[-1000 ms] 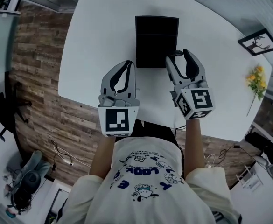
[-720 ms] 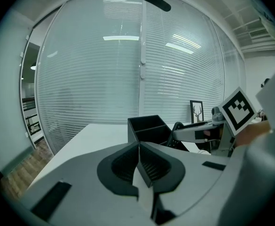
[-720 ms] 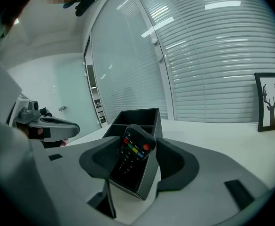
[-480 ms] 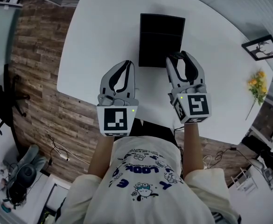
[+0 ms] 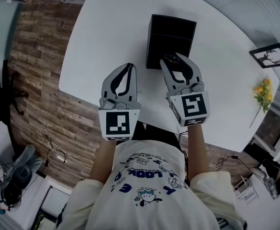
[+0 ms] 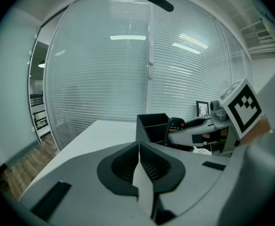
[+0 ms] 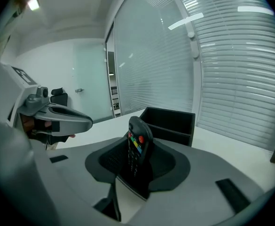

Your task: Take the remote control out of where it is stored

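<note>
Standing with its long axis upright, buttons turned toward the left gripper [image 6: 138, 149], the remote control [image 7: 137, 149] is clamped in the right gripper [image 5: 175, 60], whose jaws have just been closing on it, just in front of the divided black box [image 5: 171, 32]. Both grippers are held side by side over the white table [image 5: 106, 42], tilted downward, the left one's jaws pressed together.

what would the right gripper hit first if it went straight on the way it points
The black storage box, right ahead of the right gripper, whose jaws have just been closing on the remote control; likely the remote's tip touches it first.
</note>
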The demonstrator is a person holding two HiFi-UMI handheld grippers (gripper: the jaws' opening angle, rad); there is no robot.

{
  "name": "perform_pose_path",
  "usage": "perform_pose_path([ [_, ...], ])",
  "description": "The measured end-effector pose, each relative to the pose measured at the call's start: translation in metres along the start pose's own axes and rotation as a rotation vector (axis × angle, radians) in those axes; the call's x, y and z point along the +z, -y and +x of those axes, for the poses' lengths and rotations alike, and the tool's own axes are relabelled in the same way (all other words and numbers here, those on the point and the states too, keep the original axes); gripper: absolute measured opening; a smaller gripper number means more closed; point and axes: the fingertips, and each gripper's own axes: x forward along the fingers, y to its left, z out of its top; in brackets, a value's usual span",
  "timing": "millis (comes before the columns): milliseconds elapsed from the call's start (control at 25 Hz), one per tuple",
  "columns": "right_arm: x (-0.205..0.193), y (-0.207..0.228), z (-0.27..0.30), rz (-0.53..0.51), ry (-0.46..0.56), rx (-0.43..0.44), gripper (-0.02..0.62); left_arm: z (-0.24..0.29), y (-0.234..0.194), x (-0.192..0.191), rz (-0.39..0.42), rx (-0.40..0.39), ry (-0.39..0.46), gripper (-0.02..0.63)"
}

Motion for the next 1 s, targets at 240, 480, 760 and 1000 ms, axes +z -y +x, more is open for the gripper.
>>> perform_pose_path([
  [240,0.000,-0.014,0.016,-0.116,-0.073,0.037,0.094,-0.004,-0.012,-0.004,-0.012,0.022,-0.002,0.017],
  [480,0.002,-0.022,0.020,-0.118,-0.088,0.039,0.077,-0.011,-0.021,-0.005,-0.032,0.037,0.004,0.017],
  [760,0.018,-0.012,0.000,0.013,-0.021,0.021,0.075,-0.015,-0.017,0.006,-0.030,0.024,0.036,0.017],
  [1000,0.043,-0.010,-0.032,0.034,0.046,-0.035,0.075,-0.027,-0.006,0.032,-0.027,0.002,0.105,0.017],
])
